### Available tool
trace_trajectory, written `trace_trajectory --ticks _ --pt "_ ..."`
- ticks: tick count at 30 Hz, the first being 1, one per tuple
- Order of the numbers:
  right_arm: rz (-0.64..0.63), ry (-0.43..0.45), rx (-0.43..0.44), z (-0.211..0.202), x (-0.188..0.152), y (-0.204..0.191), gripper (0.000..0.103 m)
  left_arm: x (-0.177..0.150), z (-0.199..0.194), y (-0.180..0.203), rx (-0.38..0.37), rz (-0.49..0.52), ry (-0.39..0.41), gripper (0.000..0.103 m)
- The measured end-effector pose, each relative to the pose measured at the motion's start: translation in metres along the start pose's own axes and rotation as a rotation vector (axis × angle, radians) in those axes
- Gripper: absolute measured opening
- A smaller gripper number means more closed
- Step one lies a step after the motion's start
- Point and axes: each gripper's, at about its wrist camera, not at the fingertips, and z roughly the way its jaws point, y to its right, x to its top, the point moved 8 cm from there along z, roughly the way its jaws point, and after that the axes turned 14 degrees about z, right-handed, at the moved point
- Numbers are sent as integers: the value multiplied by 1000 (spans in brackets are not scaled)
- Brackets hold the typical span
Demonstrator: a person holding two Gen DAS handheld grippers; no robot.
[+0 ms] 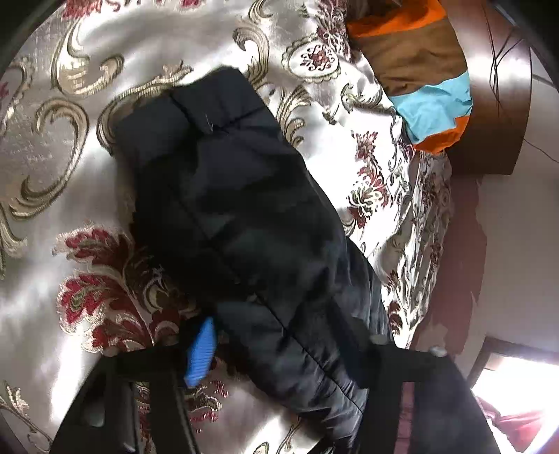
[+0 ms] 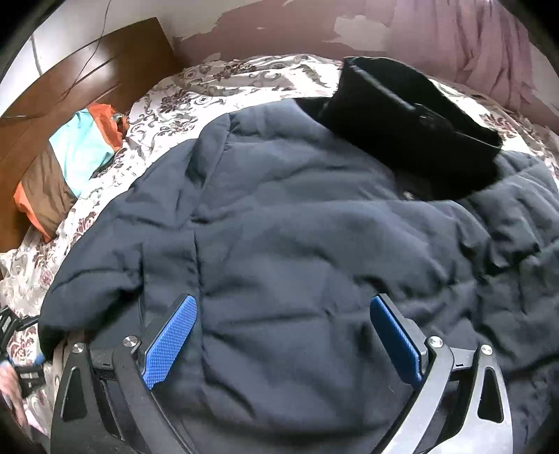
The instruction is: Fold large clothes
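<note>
A large dark navy padded jacket [image 2: 297,216] lies spread on the patterned bedspread [image 2: 223,83], its black fur-trimmed hood [image 2: 412,129] at the far end. My right gripper [image 2: 283,335] is open, its blue pads [image 2: 171,335] wide apart just over the jacket's body. In the left wrist view a sleeve of the jacket [image 1: 237,216] lies across the bedspread [image 1: 70,139] and runs between the jaws of my left gripper [image 1: 279,352]. One blue pad [image 1: 201,352] shows at the sleeve's left side; the other finger is hidden by the cloth.
An orange, brown and turquoise pillow [image 2: 66,167] lies by the wooden headboard [image 2: 87,77]; it also shows in the left wrist view [image 1: 415,70]. A peeling wall [image 2: 279,31] and a purple curtain [image 2: 471,45] stand behind the bed.
</note>
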Motion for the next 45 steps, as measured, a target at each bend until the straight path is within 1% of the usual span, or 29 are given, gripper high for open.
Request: trace_trajectory --ticks 1,2,4,6,8,10,14,17,20,22,23,25,28,32,36,38,40,43,45 --pt "6 3 -3 -6 -3 6 98 2 -3 2 5 17 12 39" --pt "13 7 -7 -13 -6 12 98 5 -6 5 10 39 28 28" --pt "28 10 -25 -22 -10 22 98 11 -14 12 7 81 61 16" --pt "46 11 -44 -31 -16 34 98 18 -24 21 -32 93 101 14" --pt "68 16 -64 -41 -23 48 98 26 -33 31 -54 110 133 10" --pt "91 21 -77 -47 -29 59 98 32 -45 49 -81 150 175 9" --pt "141 32 -89 -59 -34 79 98 35 -68 103 -117 317 253 8" --pt "172 51 -106 -67 -34 97 98 20 -86 155 -126 488 294 8" --pt "209 64 -126 -73 -35 116 98 -13 -96 209 -166 673 308 8" --pt "229 76 -136 -79 -36 129 98 -44 -98 244 -209 800 299 8" --pt "234 82 -142 -82 -36 133 98 -55 -98 253 -226 837 290 8" --pt "250 90 -153 -88 -37 147 98 -89 -92 277 -260 949 242 8" --pt "275 99 -162 -96 -38 167 98 -142 -72 300 -306 1105 107 8" --pt "302 115 -176 -108 -41 191 98 -217 -42 308 -275 1337 -56 8" --pt "339 125 -196 -117 -46 220 98 -275 -16 296 -231 1484 -198 8" --pt "355 124 -205 -120 -51 233 98 -298 -6 285 -209 1521 -260 8" --pt "362 116 -212 -123 -55 248 98 -317 4 272 -179 1537 -308 8" --pt "370 110 -212 -126 -60 264 98 -334 19 250 -122 1528 -380 8" --pt "377 108 -200 -127 -62 270 98 -347 29 234 -89 1513 -445 13"
